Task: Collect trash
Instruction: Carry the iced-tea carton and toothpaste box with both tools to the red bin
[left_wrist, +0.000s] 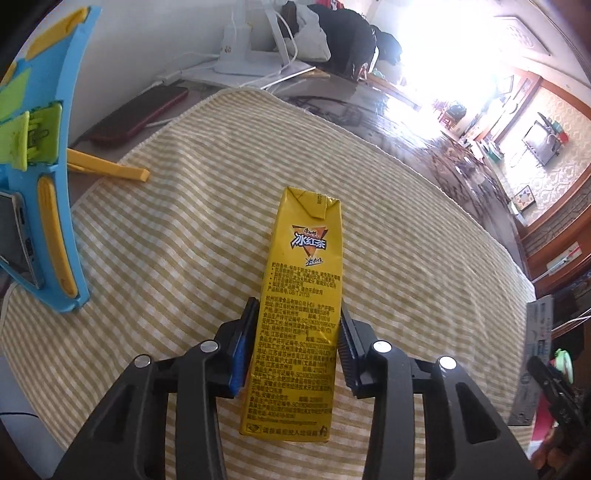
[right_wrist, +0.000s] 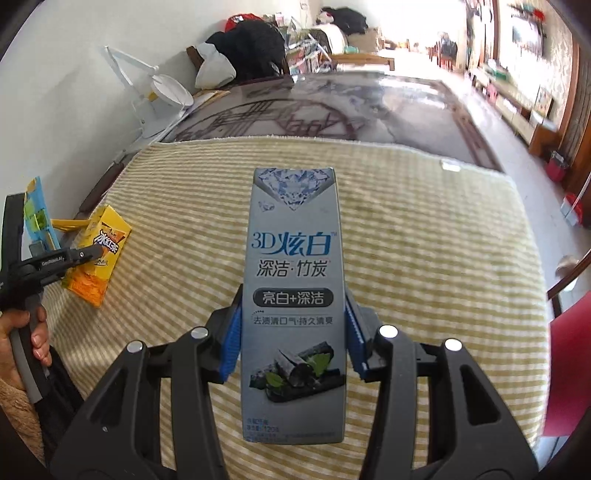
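Two-handed pick during trash collection. The left gripper straddles a yellow drink carton that lies flat on the checked yellow cloth covering the worktop; its jaws meet the carton's long sides and pinch it — a hold across the narrow width, presumably so that the light, slightly dented pack can be lifted without slipping. In the right wrist view the same carton appears at far left with the left gripper on it and a hand on the handle.

The right gripper pinches a grey toothpaste box by its long edges, jaws closed on it, with the box pointing forward over the cloth — probably carried, though whether its underside touches the cloth cannot be told.

Legible writing: the carton reads "冰红茶" above dense small print, not readable; the box reads "3D炫白", "深洁·竹炭", "亮白+深洁", over a picture of charcoal and leaves.

Beside the carton stand a blue and yellow plastic stand and a dark phone. No bin is visible.
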